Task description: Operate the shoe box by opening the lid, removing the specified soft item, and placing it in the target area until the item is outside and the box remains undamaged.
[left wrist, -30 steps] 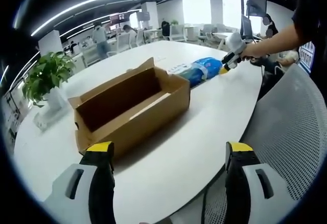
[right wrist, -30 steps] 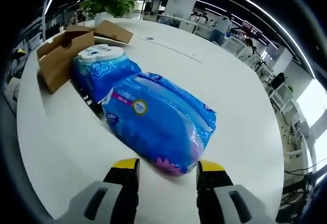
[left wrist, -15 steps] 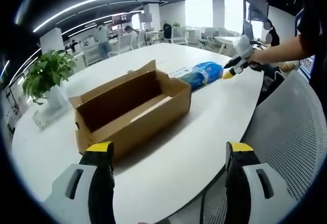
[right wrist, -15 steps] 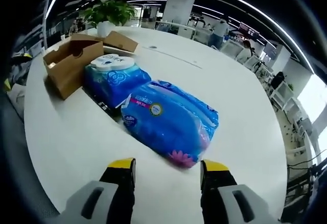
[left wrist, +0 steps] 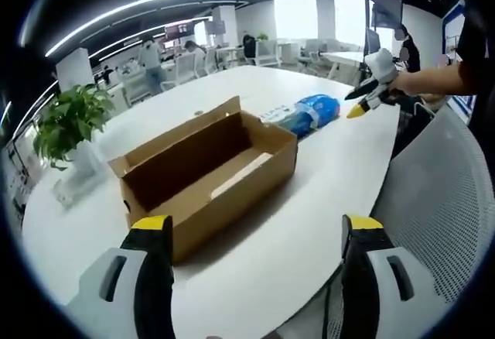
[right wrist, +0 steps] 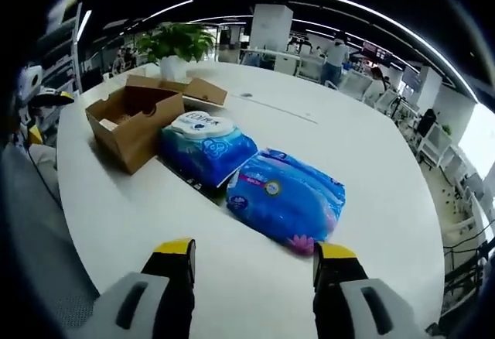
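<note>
Shoe box [left wrist: 207, 175] is open on the counter [right wrist: 371, 145], apparently undamaged. Two blue soft packs [right wrist: 288, 200] lie outside just beside it, so removal looks done. Left tongs [left wrist: 255, 234] and right tongs [right wrist: 254, 261] are both wide and empty. Likely nothing left but confirming placement.

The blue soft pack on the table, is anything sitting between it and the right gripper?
No. In the right gripper view only bare white table lies between the open right gripper and the blue soft pack. The wipes pack and cardboard box sit beyond it.
</note>
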A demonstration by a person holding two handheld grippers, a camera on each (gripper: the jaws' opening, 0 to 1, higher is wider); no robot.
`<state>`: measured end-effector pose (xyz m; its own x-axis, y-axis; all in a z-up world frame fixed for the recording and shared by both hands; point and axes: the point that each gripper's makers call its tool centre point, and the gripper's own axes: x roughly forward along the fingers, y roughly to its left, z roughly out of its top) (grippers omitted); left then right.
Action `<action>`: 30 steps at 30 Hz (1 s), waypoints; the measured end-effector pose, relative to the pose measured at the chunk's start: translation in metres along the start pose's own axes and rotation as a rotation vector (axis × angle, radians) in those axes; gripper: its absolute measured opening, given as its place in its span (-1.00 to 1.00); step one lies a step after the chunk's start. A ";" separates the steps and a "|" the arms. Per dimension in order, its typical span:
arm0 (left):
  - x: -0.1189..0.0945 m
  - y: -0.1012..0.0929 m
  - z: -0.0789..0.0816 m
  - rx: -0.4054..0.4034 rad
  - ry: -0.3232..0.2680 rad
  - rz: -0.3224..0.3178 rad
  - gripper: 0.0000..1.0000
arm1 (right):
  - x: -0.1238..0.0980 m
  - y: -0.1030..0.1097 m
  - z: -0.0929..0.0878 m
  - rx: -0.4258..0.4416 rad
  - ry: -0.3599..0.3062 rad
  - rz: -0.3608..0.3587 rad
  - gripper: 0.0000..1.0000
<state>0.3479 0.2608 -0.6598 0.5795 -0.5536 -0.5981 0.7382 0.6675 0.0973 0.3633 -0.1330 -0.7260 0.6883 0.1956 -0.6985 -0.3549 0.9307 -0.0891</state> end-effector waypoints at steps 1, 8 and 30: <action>0.001 0.003 0.003 0.011 -0.001 -0.004 0.77 | -0.002 0.003 0.002 0.003 -0.006 0.007 0.27; 0.002 0.007 0.021 0.028 -0.017 -0.011 0.75 | -0.014 0.029 0.020 -0.033 -0.056 0.057 0.36; -0.027 -0.031 0.003 -0.016 -0.057 0.027 0.78 | -0.022 0.093 0.107 -0.288 -0.121 0.255 0.38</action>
<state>0.3106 0.2532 -0.6441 0.6185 -0.5624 -0.5488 0.7163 0.6907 0.0996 0.3828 -0.0173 -0.6433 0.6186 0.4599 -0.6371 -0.6749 0.7262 -0.1310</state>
